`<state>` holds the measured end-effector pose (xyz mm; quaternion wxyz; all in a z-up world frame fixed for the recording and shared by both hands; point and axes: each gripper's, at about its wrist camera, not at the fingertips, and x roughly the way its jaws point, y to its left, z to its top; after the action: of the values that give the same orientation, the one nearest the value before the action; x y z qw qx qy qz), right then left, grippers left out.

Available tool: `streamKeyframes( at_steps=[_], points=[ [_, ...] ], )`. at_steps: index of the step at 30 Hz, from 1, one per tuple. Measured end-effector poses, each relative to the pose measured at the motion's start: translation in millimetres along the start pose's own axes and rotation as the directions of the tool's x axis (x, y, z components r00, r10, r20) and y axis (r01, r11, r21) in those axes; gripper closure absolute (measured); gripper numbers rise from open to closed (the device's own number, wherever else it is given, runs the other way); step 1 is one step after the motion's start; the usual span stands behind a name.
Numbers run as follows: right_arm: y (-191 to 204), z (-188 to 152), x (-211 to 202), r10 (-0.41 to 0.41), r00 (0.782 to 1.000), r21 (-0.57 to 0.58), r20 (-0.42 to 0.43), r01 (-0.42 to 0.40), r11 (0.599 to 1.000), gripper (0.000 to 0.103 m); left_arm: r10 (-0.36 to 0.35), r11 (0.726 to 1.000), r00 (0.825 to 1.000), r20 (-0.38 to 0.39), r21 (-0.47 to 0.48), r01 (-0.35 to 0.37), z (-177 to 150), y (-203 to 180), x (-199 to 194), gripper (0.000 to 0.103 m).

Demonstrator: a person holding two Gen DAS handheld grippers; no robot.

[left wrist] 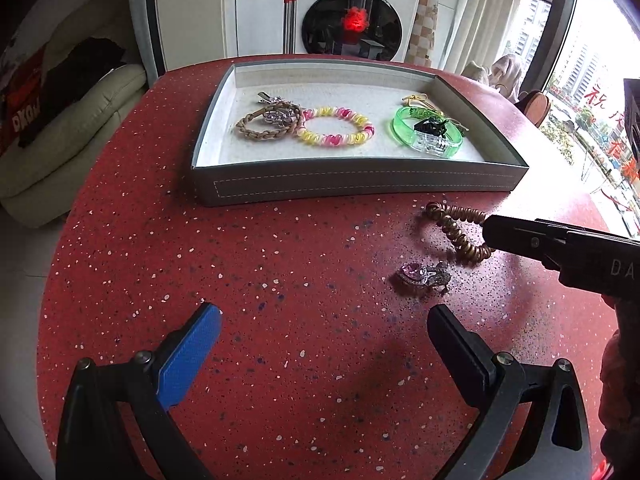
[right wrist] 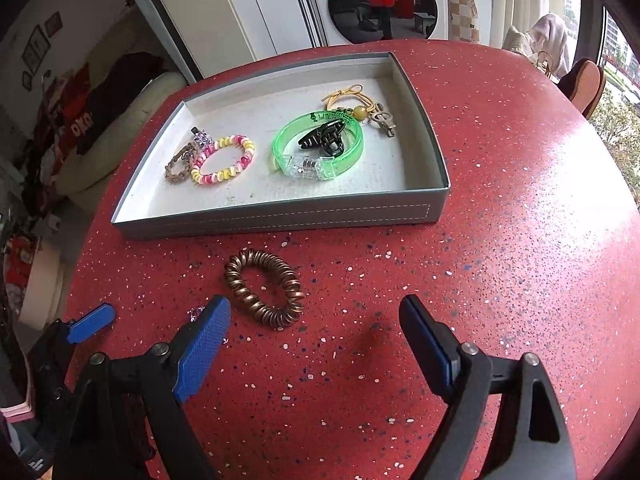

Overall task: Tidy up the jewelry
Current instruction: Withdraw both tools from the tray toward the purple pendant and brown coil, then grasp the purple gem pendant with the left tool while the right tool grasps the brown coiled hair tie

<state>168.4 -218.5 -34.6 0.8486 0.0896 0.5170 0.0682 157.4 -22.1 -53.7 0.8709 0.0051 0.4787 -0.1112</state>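
A grey tray (left wrist: 360,188) (right wrist: 280,220) on the red speckled table holds a braided tan bracelet (left wrist: 264,122), a pink-and-yellow coil bracelet (left wrist: 336,126) (right wrist: 224,160), a green bangle (left wrist: 424,132) (right wrist: 320,146) with a black claw clip (right wrist: 324,138), and a yellow cord piece (right wrist: 352,98). On the table in front of the tray lie a bronze spiral hair tie (left wrist: 456,228) (right wrist: 264,288) and a pink jewelled clip (left wrist: 424,276). My left gripper (left wrist: 324,320) is open, left of and below the clip. My right gripper (right wrist: 316,312) is open just short of the hair tie, nothing between its fingers.
A washing machine (left wrist: 352,12) and a red-handled mop (left wrist: 290,8) stand behind the table. A cream sofa (left wrist: 72,120) is at left and a window at right. The right gripper's black finger (left wrist: 540,240) partly covers the hair tie in the left wrist view.
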Motion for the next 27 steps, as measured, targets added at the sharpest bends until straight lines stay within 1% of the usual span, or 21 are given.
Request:
streamKeyframes(
  at_steps=[2,4,5,10,14,17,18,19,21,22,25,26,27],
  points=[
    [1.3,1.7,1.8,0.007,1.000,-0.003,0.001,-0.007,1.000,0.019,-0.002,1.000,1.000,-0.001,0.016,0.002,1.4,-2.1,2.2,0.000],
    [2.6,4.1,4.3,0.013,1.000,-0.009,-0.004,-0.013,1.000,0.028,-0.005,0.999,1.000,-0.001,0.032,0.005,3.1,-4.8,4.1,0.000],
    [3.2,5.0,6.0,0.013,1.000,-0.013,-0.008,-0.013,1.000,0.029,-0.006,0.999,1.000,0.001,0.041,0.006,3.8,-6.6,4.6,0.000],
    [8.0,9.2,16.1,0.013,0.999,-0.043,-0.030,-0.014,0.999,0.048,-0.010,0.996,1.000,0.015,0.088,0.009,7.1,-16.0,5.5,0.000],
    [12.2,9.8,19.3,-0.001,0.999,-0.071,-0.032,-0.001,0.997,0.058,-0.016,0.993,1.000,0.019,0.121,0.014,9.3,-22.7,7.4,0.000],
    [13.7,10.2,20.8,-0.018,0.999,-0.086,-0.033,0.015,0.996,0.077,-0.016,0.990,1.000,0.012,0.142,0.014,10.1,-27.0,10.3,0.000],
    [13.4,10.4,21.5,-0.017,0.999,-0.087,-0.034,0.014,0.996,0.087,-0.014,0.989,1.000,0.011,0.145,0.012,10.4,-28.1,11.3,0.000],
    [13.0,10.5,21.8,-0.019,0.999,-0.086,-0.033,0.016,0.996,0.090,-0.015,0.989,1.000,0.012,0.146,0.014,11.0,-28.7,12.0,0.000],
    [12.1,10.3,21.9,-0.014,0.999,-0.085,-0.032,0.012,0.996,0.090,-0.020,0.988,1.000,0.014,0.150,0.018,12.4,-30.5,12.2,0.000],
    [11.9,10.0,21.8,-0.012,0.999,-0.084,-0.031,0.010,0.996,0.090,-0.023,0.988,1.000,0.013,0.155,0.021,13.3,-31.7,12.7,0.004],
    [11.0,9.6,21.3,-0.009,1.000,-0.080,-0.029,0.007,0.997,0.090,-0.029,0.984,0.999,0.020,0.174,0.025,15.0,-36.2,13.4,0.004],
    [11.1,9.8,21.4,-0.009,1.000,-0.079,-0.029,0.006,0.997,0.090,-0.030,0.982,0.999,0.025,0.185,0.024,14.9,-38.1,13.2,0.012],
    [10.9,9.8,21.7,-0.008,1.000,-0.078,-0.029,0.005,0.997,0.090,-0.034,0.980,0.999,0.026,0.198,0.028,14.8,-39.8,13.3,0.015]
  ],
)
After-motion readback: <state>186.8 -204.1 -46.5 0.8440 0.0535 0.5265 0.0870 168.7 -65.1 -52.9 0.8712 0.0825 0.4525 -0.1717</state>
